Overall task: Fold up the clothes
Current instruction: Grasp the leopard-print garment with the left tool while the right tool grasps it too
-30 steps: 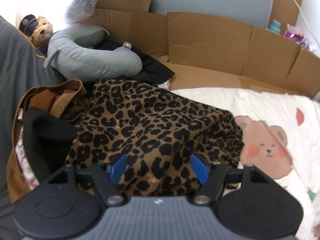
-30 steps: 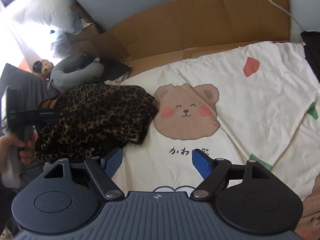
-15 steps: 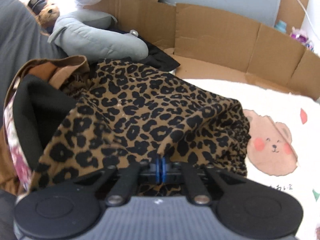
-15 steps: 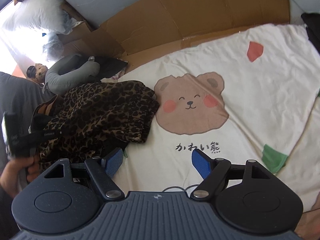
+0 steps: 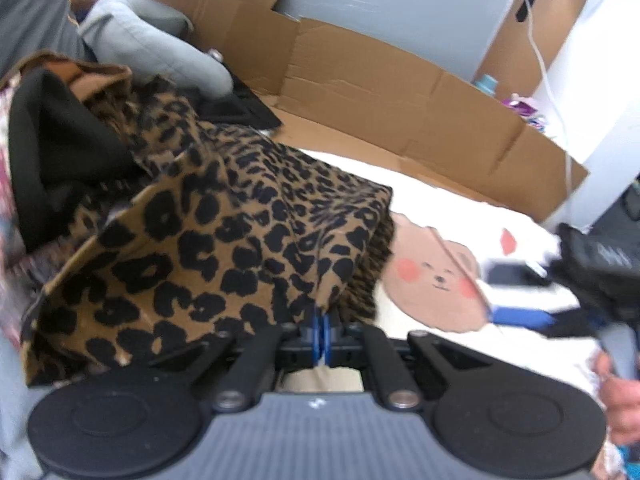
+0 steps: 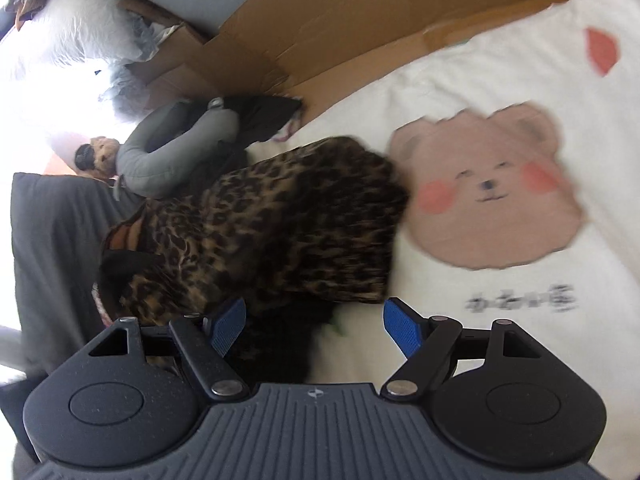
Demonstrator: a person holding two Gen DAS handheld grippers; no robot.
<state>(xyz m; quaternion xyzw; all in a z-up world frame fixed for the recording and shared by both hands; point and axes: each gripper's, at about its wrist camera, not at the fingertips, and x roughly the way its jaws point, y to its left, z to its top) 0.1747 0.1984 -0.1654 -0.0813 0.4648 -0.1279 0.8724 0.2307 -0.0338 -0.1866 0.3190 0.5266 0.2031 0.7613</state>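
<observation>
A leopard-print garment (image 5: 224, 240) lies bunched on a pile of clothes at the left of the bed. My left gripper (image 5: 321, 334) is shut on a fold of its near edge, and the cloth stretches up from the blue pads. In the right wrist view the same leopard garment (image 6: 288, 216) sits left of the bear print. My right gripper (image 6: 314, 326) hangs open just above the garment's near right corner, with nothing between its fingers. That right gripper (image 5: 520, 316) also shows at the right edge of the left wrist view, held by a hand (image 5: 620, 400).
A cream bedsheet (image 6: 500, 80) with a bear print (image 6: 488, 188) covers the bed to the right. A grey neck pillow (image 6: 176, 152), a black garment (image 5: 52, 160) and a small plush toy (image 6: 98, 154) lie at the left. Cardboard panels (image 5: 400, 96) line the back.
My left gripper shut on the leopard garment and pulled it up and toward the right. My right gripper came down and leftward, close to the garment's corner, still open.
</observation>
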